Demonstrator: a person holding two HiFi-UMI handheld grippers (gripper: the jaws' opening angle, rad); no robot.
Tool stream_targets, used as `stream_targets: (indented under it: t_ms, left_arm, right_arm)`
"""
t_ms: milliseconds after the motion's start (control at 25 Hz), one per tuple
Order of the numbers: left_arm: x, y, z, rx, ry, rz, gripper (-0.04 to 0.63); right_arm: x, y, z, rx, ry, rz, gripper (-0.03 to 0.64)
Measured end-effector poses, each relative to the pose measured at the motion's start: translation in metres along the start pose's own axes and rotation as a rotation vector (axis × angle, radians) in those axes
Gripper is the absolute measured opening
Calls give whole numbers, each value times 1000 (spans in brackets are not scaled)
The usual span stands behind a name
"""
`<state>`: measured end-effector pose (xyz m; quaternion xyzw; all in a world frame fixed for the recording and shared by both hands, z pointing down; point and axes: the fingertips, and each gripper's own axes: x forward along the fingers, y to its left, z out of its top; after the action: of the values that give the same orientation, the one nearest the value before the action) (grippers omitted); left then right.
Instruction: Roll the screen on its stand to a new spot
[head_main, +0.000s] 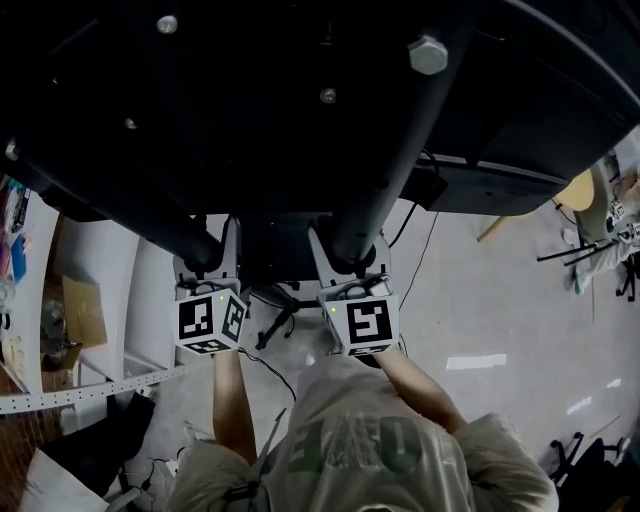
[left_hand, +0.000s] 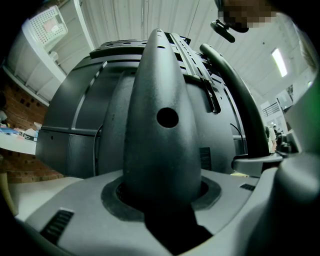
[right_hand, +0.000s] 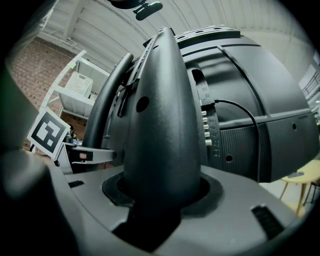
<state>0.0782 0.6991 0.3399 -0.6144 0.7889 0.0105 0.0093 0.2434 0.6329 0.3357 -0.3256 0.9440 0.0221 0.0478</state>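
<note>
the loose cable (head_main: 262, 362) trailing over the floor (head_main: 480, 320) beneath the stand looks likeliest to foul whatever the stand rolls on. with the big dark screen (head_main: 250, 100) carried high overhead, an uneven push from one hand could, i judge, swing it toward the white shelving (head_main: 110, 290) on the left. the left tool (head_main: 208, 262) is clenched partway wide round the left post (left_hand: 160, 150) of the stand, which fills the notch between its jaws, and the right tool (head_main: 350, 262) grasps the right post (right_hand: 160, 140) the same way.
</note>
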Motion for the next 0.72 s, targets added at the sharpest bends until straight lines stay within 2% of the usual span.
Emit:
stream_targets:
  t_ms: [720]
  left_arm:
    - [-12, -5, 1, 0, 0, -14, 210]
  right_arm:
    - [-17, 6, 2, -1, 5, -13, 210]
